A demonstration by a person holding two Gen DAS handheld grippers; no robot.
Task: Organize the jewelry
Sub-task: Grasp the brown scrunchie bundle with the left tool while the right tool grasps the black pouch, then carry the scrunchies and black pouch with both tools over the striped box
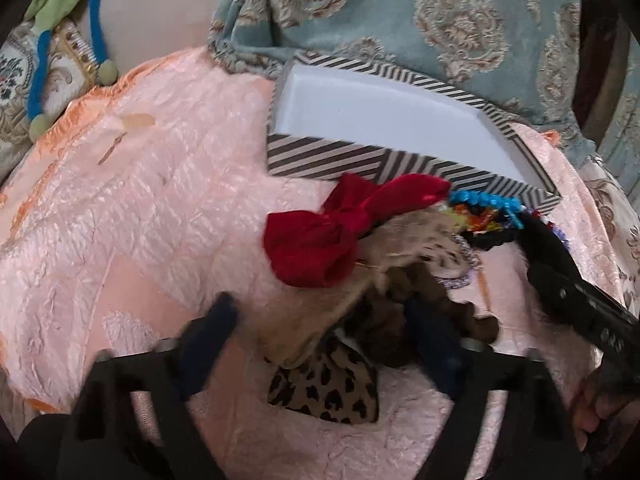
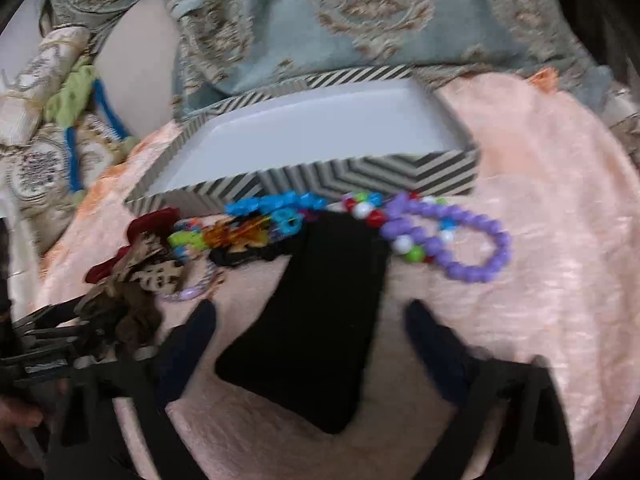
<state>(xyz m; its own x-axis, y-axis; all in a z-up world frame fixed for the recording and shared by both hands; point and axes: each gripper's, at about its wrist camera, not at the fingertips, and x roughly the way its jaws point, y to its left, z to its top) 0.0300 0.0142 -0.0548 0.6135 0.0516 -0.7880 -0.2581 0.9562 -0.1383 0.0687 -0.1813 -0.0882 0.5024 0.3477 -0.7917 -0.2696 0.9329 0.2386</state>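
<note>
Jewelry pile: heap of accessories on the pink cloth (image 1: 160, 200), just in front of the striped box (image 1: 360, 160), touching or nearly touching its near wall.
Red bow (image 1: 320, 240): L end of pile, at 12 o'clock from left gripper (image 1: 320, 328); lies partly on leopard-print fabric (image 1: 332, 392).
Blue bead strand (image 2: 276, 204): along box's near wall; orange/multicolour pieces (image 2: 236, 236) just below it.
Purple bead bracelet (image 2: 460, 240): R end of pile, at 1 o'clock from right gripper (image 2: 312, 320); red/white/green beads (image 2: 368, 210) tangled w/ it.
Black cloth (image 2: 316, 320): flat on pink cloth, runs from pile toward the right wrist cam, between the right fingers.
Left fingers (image 1: 212, 332): wide apart, straddling leopard fabric and brown stuff (image 1: 384, 320); right-hand one seems to touch the brown stuff, blurred, can't confirm. Nothing clamped.
Right fingers (image 2: 192, 336): wide apart, either side of black cloth, not closed on it; contact w/ cloth can't tell, motion blur.
Box contents: white interior, nothing visible inside in either view.
Box position: 12–1 o'clock in left view, 12 o'clock in right view, far edge against blue patterned fabric (image 1: 440, 20).
Other: green/blue cord item (image 1: 72, 12) at 10 o'clock in left view, well apart from pile, on embroidered fabric (image 1: 16, 80).
</note>
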